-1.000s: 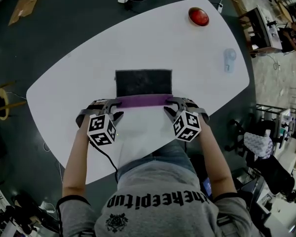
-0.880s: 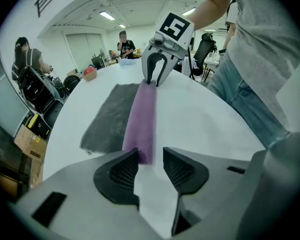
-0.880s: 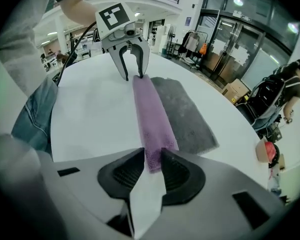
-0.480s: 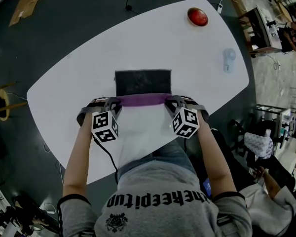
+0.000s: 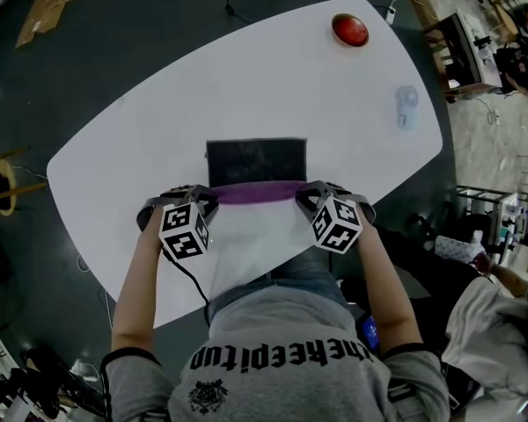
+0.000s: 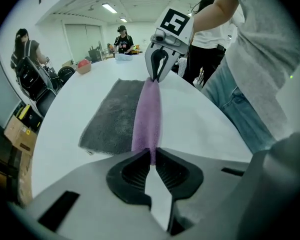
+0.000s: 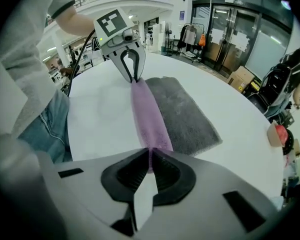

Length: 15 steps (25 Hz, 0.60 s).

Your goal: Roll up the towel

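Since the earlier frame, the jaws of the left gripper have been closing, and they are now pinched on the left end of the purple fold. The right gripper is likewise clamped on the right end of that fold. The towel lies flat on the middle of the table, dark side up, with the fold along its edge towards the table's near side.

Procedure for the step in hand, as judged:
1. Both ends of the fold are to be lifted only slightly off the table.
2. The two ends are to be carried over together towards the table's far side, so that the roll stays straight.
3. The fold is to be kept taut between the grippers; slack is likely to give a loose, skewed roll.

Markings: no brand or label is seen on the towel. Black-and-white square markers are carried on the gripper cubes. Lettering is printed on the shirt, but it is seen upside down and is not read with certainty.
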Motion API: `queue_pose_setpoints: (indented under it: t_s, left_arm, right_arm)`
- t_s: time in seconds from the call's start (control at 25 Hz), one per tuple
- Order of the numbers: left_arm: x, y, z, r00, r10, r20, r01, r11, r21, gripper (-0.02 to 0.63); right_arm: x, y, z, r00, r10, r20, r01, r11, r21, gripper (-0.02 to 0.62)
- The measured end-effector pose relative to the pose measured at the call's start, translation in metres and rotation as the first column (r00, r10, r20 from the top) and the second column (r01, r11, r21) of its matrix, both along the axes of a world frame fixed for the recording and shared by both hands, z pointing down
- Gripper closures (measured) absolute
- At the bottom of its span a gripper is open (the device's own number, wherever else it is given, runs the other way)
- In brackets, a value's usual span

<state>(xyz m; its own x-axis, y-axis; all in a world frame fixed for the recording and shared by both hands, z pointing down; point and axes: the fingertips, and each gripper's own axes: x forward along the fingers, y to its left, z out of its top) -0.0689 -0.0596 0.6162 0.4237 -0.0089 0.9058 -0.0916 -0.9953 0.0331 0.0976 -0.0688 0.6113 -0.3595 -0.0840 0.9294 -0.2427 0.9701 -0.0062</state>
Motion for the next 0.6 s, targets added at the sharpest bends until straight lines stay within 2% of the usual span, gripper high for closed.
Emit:
queue_pose_setpoints:
  t_s: [0.36,0.6]
  left_arm:
    - [0.000,-0.013,-0.009,0.989,-0.118,-0.089,0.110,0.990,-0.088,0.563]
    - [0.000,-0.039,-0.014,0.976,-0.185,-0.114,0.179,0.982,-0.057,0.563]
  right_arm:
    - [0.001,-0.025,-0.016,0.984,0.152,0.095,-0.150,0.988,-0.023,0.572]
    - [0.002,-0.045,-0.019,0.977,0.181,0.110,-0.185,0.982,0.030,0.572]
